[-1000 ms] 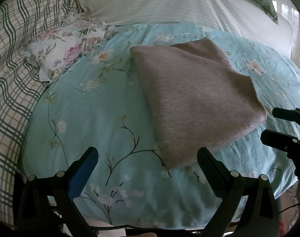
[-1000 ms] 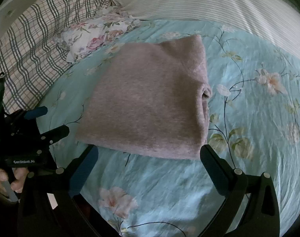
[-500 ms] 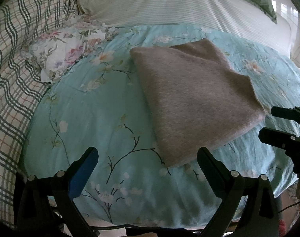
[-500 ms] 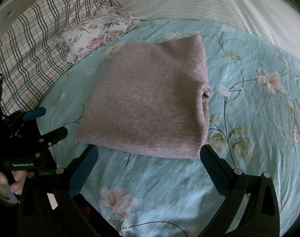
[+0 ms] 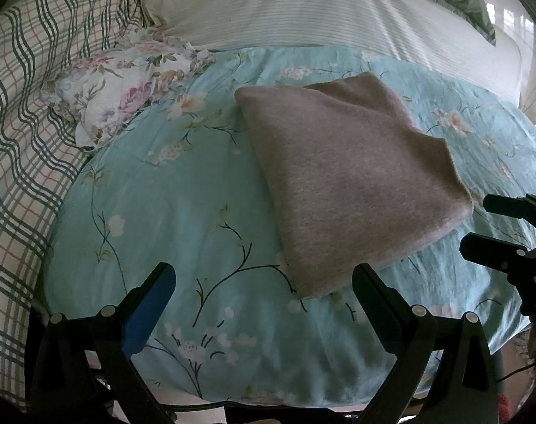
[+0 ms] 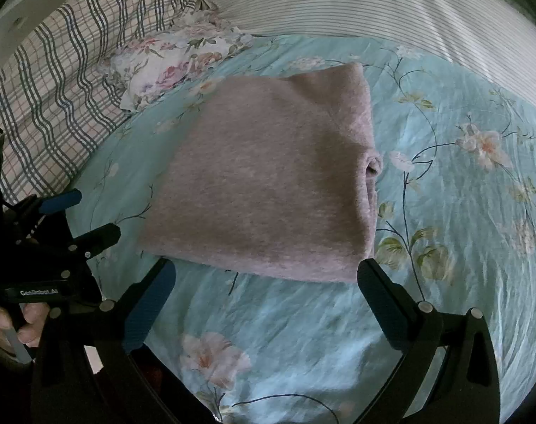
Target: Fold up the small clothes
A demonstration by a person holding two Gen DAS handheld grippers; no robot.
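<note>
Both tools spread, empty: left tool [image 5: 262,284], right tool [image 6: 266,275]. Ahead, the folded garment [image 6: 268,183] (loose right-side layers) could unfold if snagged.

Only slight drift over the last second. In the right wrist view, a small slide of the left hand-held gripper [image 6: 100,212] toward the left edge, jaws spread as before, with a little less of the left hand [image 6: 28,321] on its handle showing at the frame's border. In the left wrist view, a faint shift of the floral pillow [image 5: 126,95] to the right and of the far corner of the folded grey-pink garment [image 5: 352,176] a touch lower in frame, as from a small camera movement. At the right edge there, a marginal nudge leftward of the right hand-held gripper [image 5: 472,221].
</note>
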